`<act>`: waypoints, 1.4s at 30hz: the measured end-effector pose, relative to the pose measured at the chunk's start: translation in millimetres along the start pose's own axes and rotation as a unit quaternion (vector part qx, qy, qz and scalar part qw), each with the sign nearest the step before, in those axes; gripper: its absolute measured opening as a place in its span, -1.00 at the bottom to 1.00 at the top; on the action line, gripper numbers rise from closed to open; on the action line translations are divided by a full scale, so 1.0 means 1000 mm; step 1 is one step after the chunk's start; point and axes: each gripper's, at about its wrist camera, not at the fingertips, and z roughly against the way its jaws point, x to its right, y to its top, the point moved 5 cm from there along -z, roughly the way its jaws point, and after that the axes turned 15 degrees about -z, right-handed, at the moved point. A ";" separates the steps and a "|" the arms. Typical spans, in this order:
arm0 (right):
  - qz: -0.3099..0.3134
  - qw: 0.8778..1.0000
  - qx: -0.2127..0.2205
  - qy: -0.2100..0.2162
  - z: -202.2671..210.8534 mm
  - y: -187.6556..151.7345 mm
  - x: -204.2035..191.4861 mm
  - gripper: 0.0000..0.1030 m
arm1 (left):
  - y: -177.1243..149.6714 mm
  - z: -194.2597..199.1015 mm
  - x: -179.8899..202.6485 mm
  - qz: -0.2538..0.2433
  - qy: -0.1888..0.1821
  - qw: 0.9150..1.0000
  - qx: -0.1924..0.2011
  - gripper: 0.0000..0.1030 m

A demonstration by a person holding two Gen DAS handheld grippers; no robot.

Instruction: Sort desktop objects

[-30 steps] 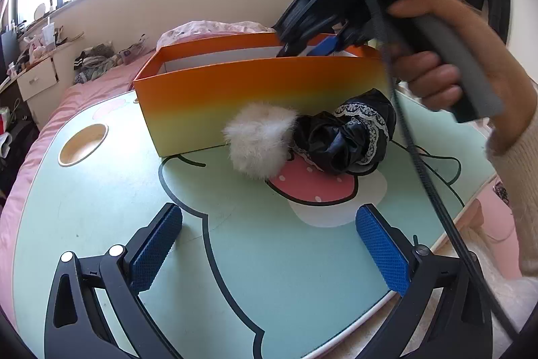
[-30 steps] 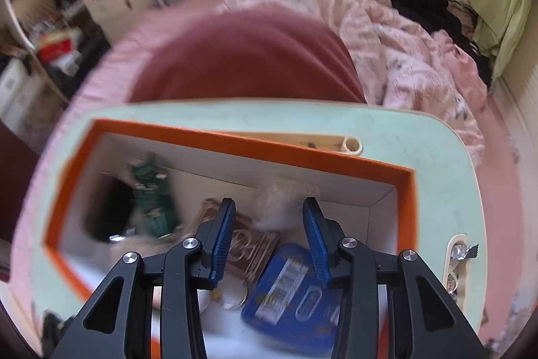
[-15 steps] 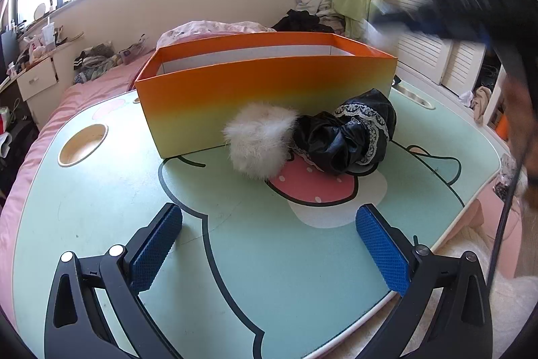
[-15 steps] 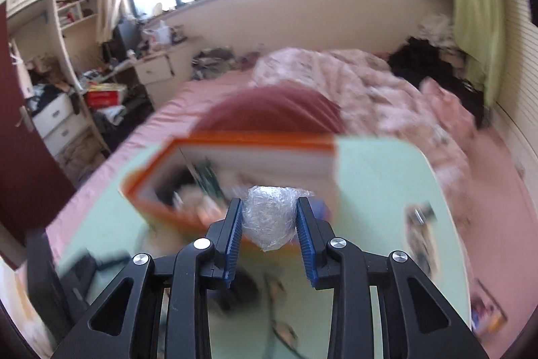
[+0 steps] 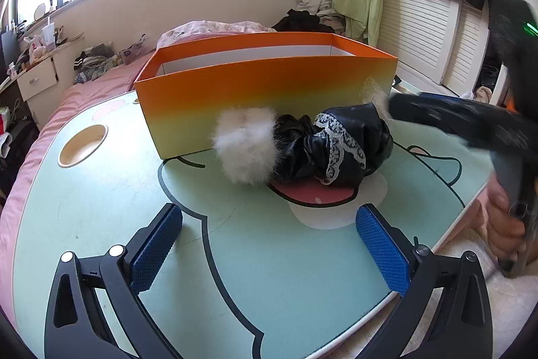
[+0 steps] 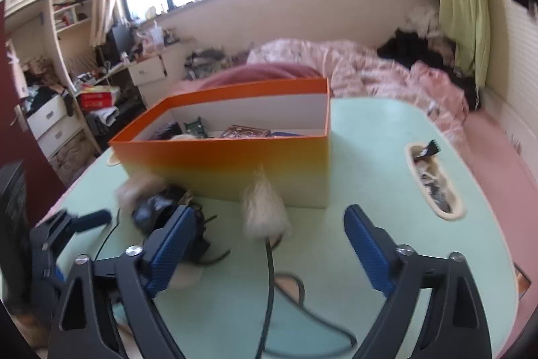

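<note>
Both your grippers are empty now: right gripper (image 6: 265, 254) fingers opening, the crinkled clear wrap ball (image 5: 373, 91) released at three o'clock beside the orange cardboard box (image 5: 265, 96); left gripper (image 5: 269, 254) fingers unchanged, wide over the bench (image 5: 269, 275).

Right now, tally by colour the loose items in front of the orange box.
White fluffy pom-pom: 1
Black shiny lace-trimmed fabric bundle: 1
Clear crinkled plastic wad: 1
Total: 3
</note>
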 end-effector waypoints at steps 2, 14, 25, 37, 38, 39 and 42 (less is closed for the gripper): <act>0.012 1.000 0.004 -0.010 0.006 -0.010 0.004 0.83 | 0.000 0.000 0.000 0.000 0.000 1.000 0.000 0.99; 0.051 0.997 -0.010 -0.056 -0.013 -0.035 0.010 1.00 | 0.003 -0.002 0.003 -0.009 -0.011 1.000 -0.004 0.99; 0.050 0.997 -0.008 -0.054 -0.012 -0.035 0.010 1.00 | 0.119 0.076 -0.025 0.006 -0.016 0.998 0.068 0.99; 0.050 0.997 -0.005 -0.051 -0.010 -0.036 0.008 1.00 | 0.153 -0.135 -0.024 0.061 -0.127 0.963 -0.231 0.45; 0.050 0.997 -0.005 -0.051 -0.009 -0.036 0.008 0.99 | 0.150 -0.138 -0.025 0.066 -0.116 0.962 -0.238 0.45; 0.050 0.997 -0.005 -0.051 -0.010 -0.036 0.007 0.99 | 0.149 -0.139 -0.023 0.063 -0.100 0.965 -0.235 0.45; 0.050 0.997 -0.006 -0.052 -0.010 -0.036 0.006 0.99 | 0.144 -0.142 -0.024 0.047 -0.077 0.967 -0.239 0.48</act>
